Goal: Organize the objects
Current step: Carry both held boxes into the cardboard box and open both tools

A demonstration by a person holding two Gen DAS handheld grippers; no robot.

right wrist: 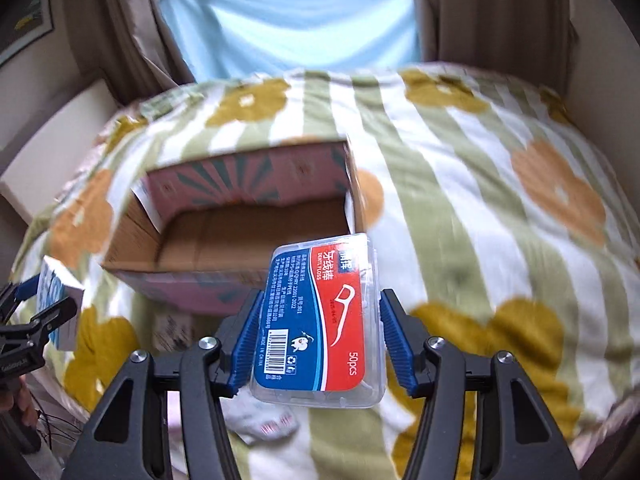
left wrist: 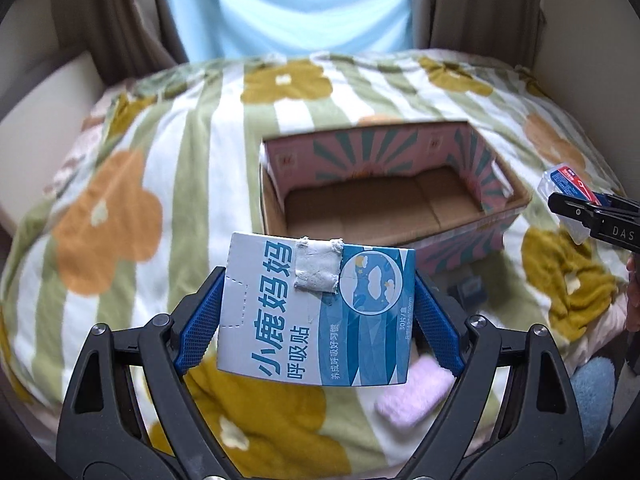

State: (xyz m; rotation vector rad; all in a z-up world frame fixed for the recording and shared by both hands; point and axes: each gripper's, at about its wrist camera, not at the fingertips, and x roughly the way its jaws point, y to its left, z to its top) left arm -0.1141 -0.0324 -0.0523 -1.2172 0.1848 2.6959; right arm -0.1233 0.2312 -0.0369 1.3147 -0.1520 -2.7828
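Observation:
My left gripper (left wrist: 318, 312) is shut on a blue and white paper box (left wrist: 316, 312) with torn tape on top, held above the bed in front of the open cardboard box (left wrist: 384, 204). My right gripper (right wrist: 320, 320) is shut on a clear plastic dental floss case (right wrist: 320, 320) with a red and blue label, held just near the cardboard box (right wrist: 248, 228), whose inside looks bare. The right gripper with its case shows at the right edge of the left wrist view (left wrist: 592, 216). The left gripper with its box shows at the left edge of the right wrist view (right wrist: 44, 312).
A floral striped blanket (left wrist: 168, 152) covers the bed. A pink fuzzy item (left wrist: 416, 396) lies below the left gripper, and a small dark object (left wrist: 470, 290) lies by the box. A white fuzzy sock (right wrist: 264, 420) lies under the right gripper. Curtains (left wrist: 288, 8) hang behind.

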